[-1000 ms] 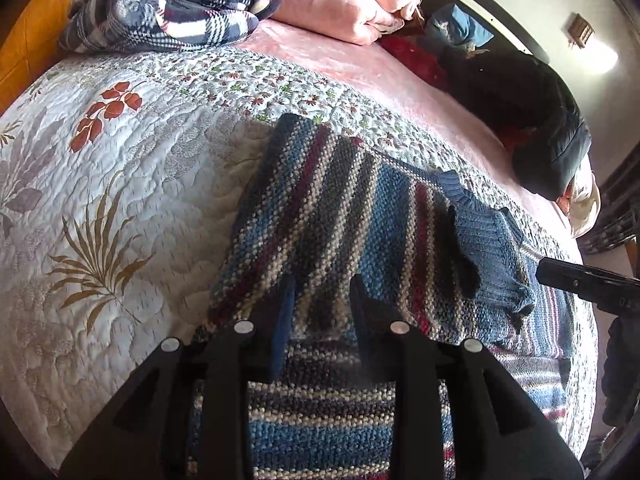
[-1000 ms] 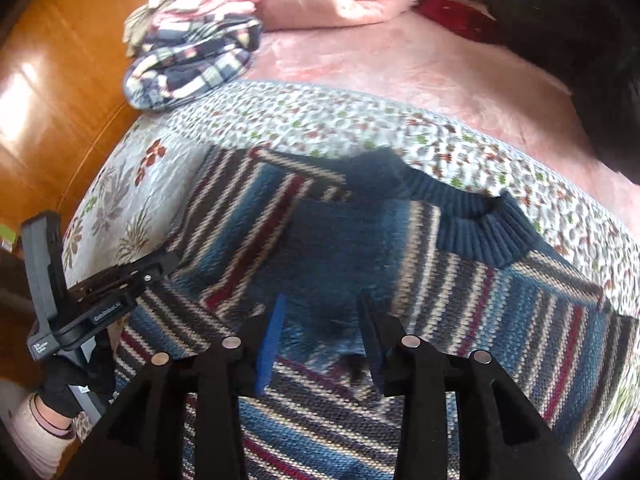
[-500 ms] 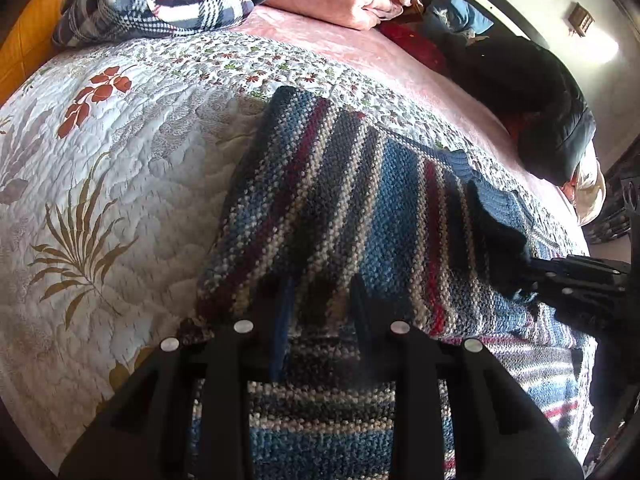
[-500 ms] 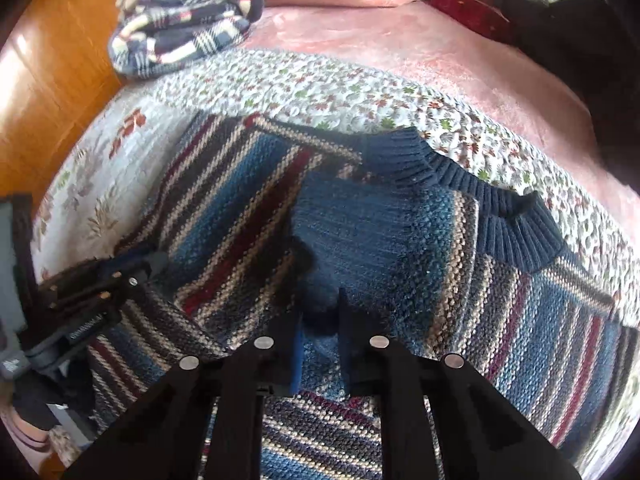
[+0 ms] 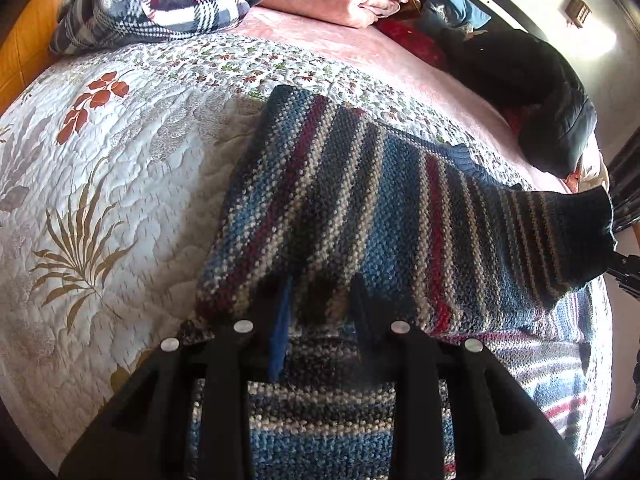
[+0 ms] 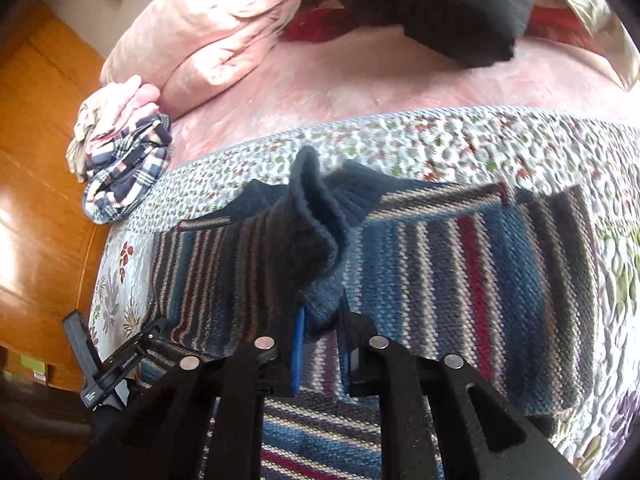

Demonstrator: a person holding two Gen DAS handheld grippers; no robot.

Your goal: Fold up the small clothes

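A striped knit sweater (image 5: 360, 208) in blue, red and beige lies flat on the floral quilt (image 5: 100, 160). My left gripper (image 5: 320, 312) is open and low over the sweater's near edge, with nothing between its fingers. My right gripper (image 6: 320, 340) is shut on the sweater's sleeve (image 6: 288, 248) and holds it bunched and raised above the body of the sweater (image 6: 480, 280). From the left wrist view the lifted sleeve (image 5: 560, 240) hangs at the far right, with the right gripper's tip (image 5: 624, 268) just behind it. The left gripper (image 6: 112, 364) shows at the lower left of the right wrist view.
A folded plaid blanket (image 5: 160, 4) and pink pillows (image 5: 332, 0) lie at the head of the bed. A dark jacket (image 5: 540, 92) sits on the pink sheet at the far right. A wooden panel (image 6: 32, 160) borders the bed's left side.
My right gripper has shut on the sleeve and lifted it up off the sweater's body. My left gripper has stayed open at the sweater's near edge.
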